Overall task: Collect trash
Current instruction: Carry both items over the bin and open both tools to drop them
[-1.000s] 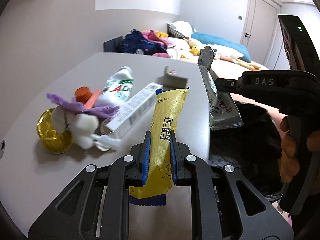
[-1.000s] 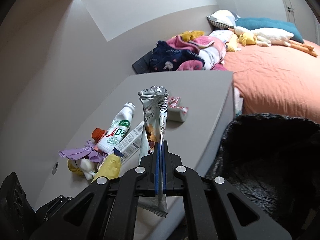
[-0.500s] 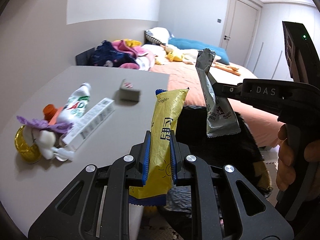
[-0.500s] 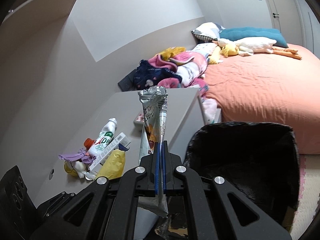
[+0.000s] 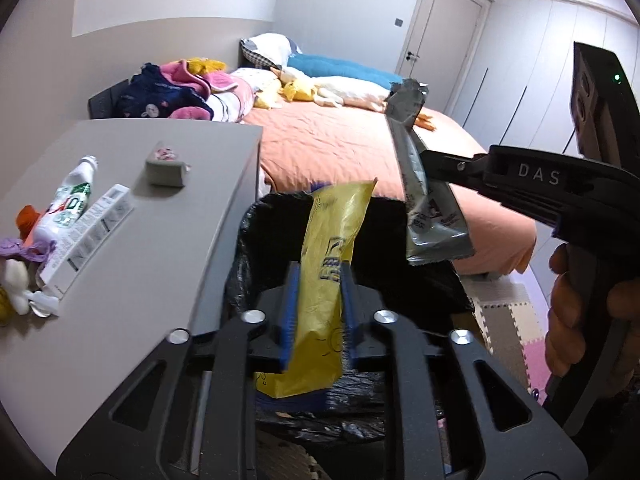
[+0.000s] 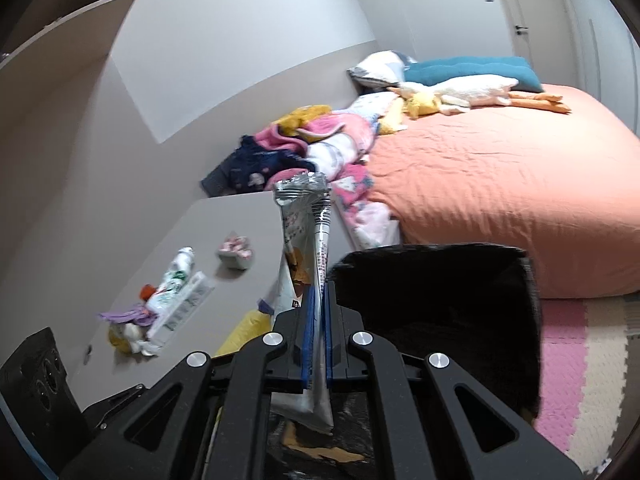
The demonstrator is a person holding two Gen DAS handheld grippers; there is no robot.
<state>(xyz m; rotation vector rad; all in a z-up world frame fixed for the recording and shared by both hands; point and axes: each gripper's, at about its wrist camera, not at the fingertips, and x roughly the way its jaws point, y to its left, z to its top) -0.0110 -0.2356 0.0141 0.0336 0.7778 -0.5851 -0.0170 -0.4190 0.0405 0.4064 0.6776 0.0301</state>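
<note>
My left gripper is shut on a yellow snack wrapper and holds it upright over the black-lined trash bin. My right gripper is shut on a silver foil wrapper; the wrapper also shows in the left wrist view, at the bin's near left rim. On the grey table lie a white bottle, a long white box, a small grey box and a heap of purple, white and gold scraps.
An orange bed with pillows and a clothes pile stands behind the bin. Pink and cream foam mats cover the floor at right. The table's edge runs next to the bin's left side.
Both grippers have swung right from over the table to over the bin, each still holding its wrapper. The table's items have shifted to the left of both views.
</note>
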